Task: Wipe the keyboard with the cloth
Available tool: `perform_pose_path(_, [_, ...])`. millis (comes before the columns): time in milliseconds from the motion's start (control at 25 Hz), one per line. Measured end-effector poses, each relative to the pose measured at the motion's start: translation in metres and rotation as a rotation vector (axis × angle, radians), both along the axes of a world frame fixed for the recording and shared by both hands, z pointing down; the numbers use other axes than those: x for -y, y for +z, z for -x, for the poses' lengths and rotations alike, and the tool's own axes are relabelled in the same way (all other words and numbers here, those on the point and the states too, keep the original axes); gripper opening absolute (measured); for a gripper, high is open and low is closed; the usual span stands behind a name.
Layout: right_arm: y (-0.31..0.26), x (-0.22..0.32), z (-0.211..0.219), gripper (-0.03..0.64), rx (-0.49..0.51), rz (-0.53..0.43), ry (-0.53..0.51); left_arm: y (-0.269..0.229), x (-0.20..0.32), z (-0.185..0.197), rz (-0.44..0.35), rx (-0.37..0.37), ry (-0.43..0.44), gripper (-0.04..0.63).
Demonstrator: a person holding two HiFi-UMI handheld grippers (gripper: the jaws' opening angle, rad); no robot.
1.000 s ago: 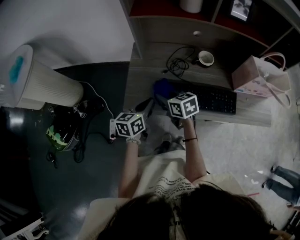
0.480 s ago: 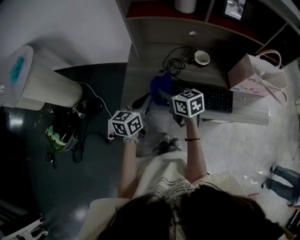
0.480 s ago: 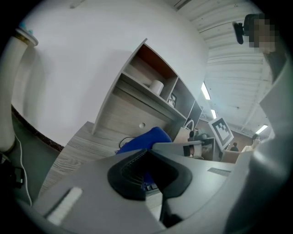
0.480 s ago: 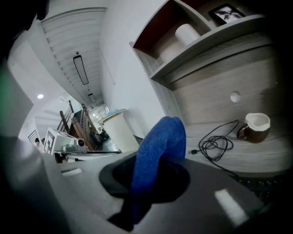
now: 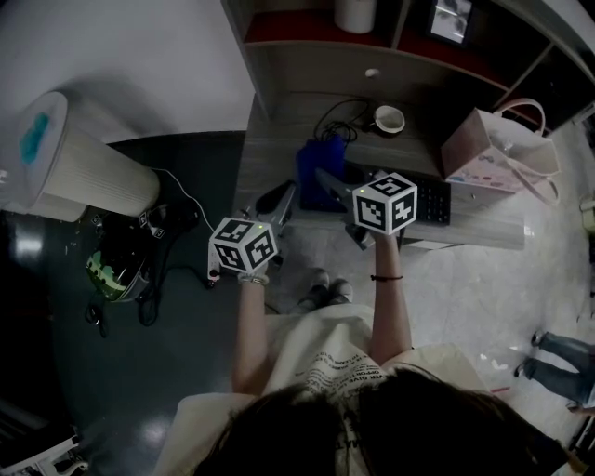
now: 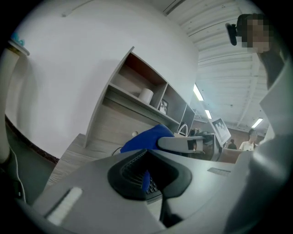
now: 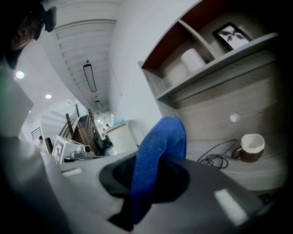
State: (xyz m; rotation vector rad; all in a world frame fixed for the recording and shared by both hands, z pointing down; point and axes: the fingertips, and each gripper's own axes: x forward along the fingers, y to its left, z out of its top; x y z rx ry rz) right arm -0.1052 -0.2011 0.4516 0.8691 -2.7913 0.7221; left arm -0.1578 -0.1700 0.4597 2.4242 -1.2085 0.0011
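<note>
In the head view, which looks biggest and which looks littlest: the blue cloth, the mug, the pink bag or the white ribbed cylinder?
Largest to smallest, as they look:
1. white ribbed cylinder, though it may be nearer the camera, which would add to its size
2. pink bag
3. blue cloth
4. mug

In the head view the black computer keyboard (image 5: 435, 201) shows only its right end. The rest lies hidden under the blue fuzzy cloth (image 5: 312, 164) and the marker cube of the right gripper (image 5: 325, 178). The top edge cuts off the white roll (image 5: 354, 13) and the small framed picture (image 5: 450, 20).
</note>
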Motion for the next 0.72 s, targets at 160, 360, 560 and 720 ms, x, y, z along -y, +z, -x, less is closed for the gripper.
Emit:
perform_pose_path(160, [-0.021,-0.004,-0.007,0.060,0.021,-0.054,-0.008,-0.021,-0.001,-0.007,-0.053,0.007,0.011,0.005])
perform_pose_path(360, [-0.039,-0.007,-0.014,0.060,0.030,-0.102,-0.010,-0.039,-0.003,-0.014,-0.098,0.013,0.026,0.005])
perform_pose_path(560, [-0.050,-0.009,-0.019,0.060,0.039,-0.135,-0.017,-0.047,-0.003,-0.018,-0.119,0.020,0.032,0.005])
perform_pose_path(720, [-0.054,-0.009,-0.021,0.060,0.043,-0.148,-0.019,-0.053,-0.002,-0.020,-0.132,0.025,0.035,0.005])
